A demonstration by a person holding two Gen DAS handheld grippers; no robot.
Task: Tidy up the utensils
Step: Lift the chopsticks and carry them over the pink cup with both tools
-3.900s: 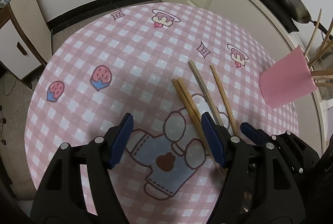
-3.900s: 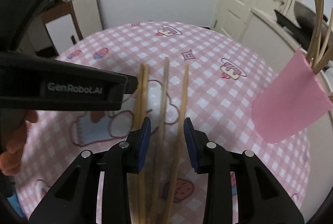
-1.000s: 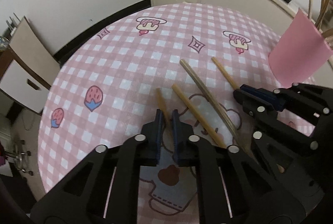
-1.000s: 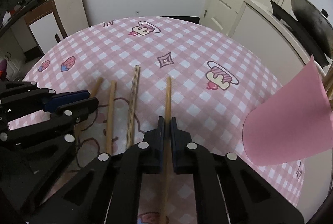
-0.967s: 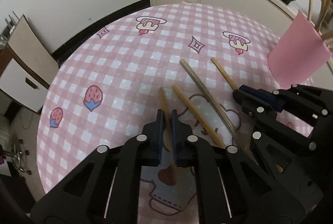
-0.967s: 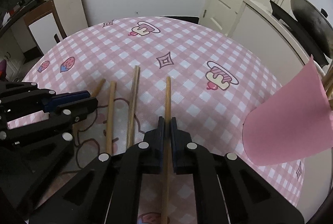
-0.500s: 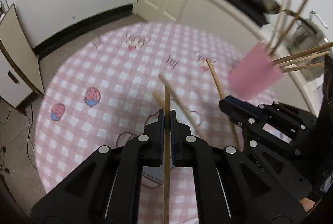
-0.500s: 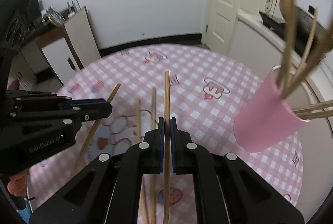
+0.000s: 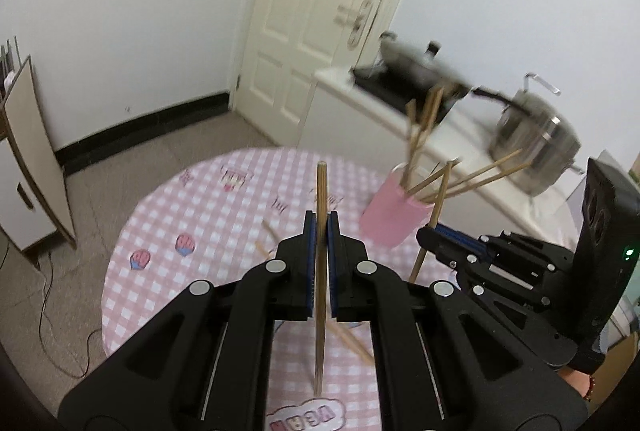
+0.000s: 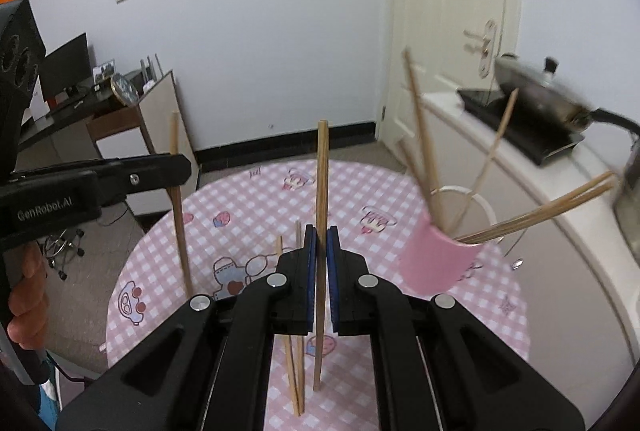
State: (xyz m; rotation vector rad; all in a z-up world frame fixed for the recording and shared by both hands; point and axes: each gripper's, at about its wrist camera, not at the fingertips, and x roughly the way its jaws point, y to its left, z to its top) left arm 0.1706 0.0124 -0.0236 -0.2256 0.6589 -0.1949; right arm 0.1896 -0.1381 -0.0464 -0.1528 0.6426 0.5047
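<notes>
1. Two wooden chopsticks are lifted off the table, one clamped in each of my tools.
2. My left gripper (image 9: pixel 320 231) pinches a slim wooden chopstick (image 9: pixel 320 199) upright.
3. My right gripper (image 10: pixel 319 247) grips another wooden chopstick (image 10: pixel 322 171) likewise.
4. Far right, the pink cylindrical holder (image 10: pixel 438 263) stands on the pink checked round table (image 10: pixel 248 207), sticks inside.
5. Two loose chopsticks (image 10: pixel 295 363) lie near me.

Matte black moulded left gripper (image 9: pixel 321 231) and right gripper (image 10: pixel 320 245), blue ribbed pads (image 10: pixel 309 263), silver screws, white "GenRobot.AI" lettering, green indicator light.
</notes>
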